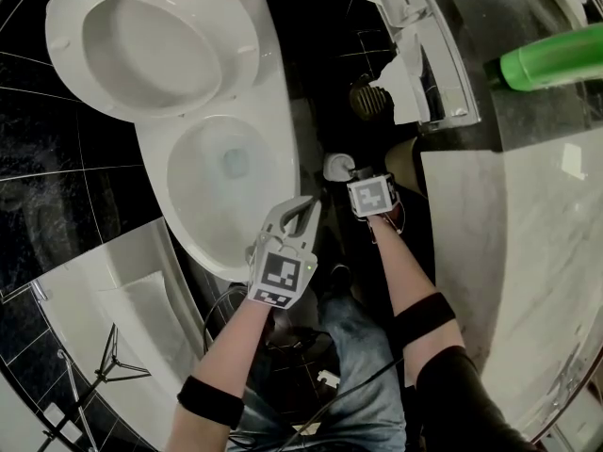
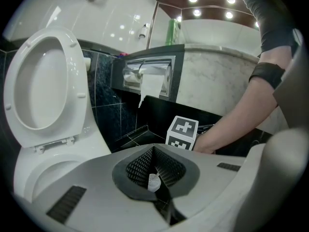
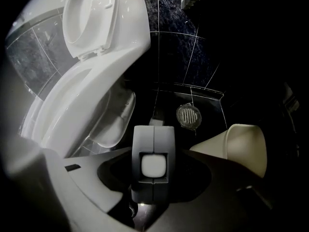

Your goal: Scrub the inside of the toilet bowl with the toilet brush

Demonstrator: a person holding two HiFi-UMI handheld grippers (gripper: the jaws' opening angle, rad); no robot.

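The white toilet [image 1: 221,172] has its seat and lid [image 1: 141,45] raised, and the bowl [image 1: 231,163] holds water. On the dark floor to its right stands the toilet brush [image 1: 337,166]. In the right gripper view the brush's grey handle end with a white square [image 3: 154,164] points straight up. My right gripper [image 3: 153,180] hangs over it pointing down. Its jaws are open on either side of the handle, with dark gaps between them and it. My left gripper [image 1: 303,210] hovers by the bowl's right rim. Its black pads [image 2: 140,166] meet at the tips and hold nothing.
A beige waste bin [image 3: 246,149] stands right of the brush, with a round floor drain [image 3: 189,116] behind it. A toilet-paper holder [image 2: 152,79] hangs under the marble counter [image 1: 528,234], where a green bottle [image 1: 556,56] lies. A glass shower edge [image 1: 113,290] is at lower left.
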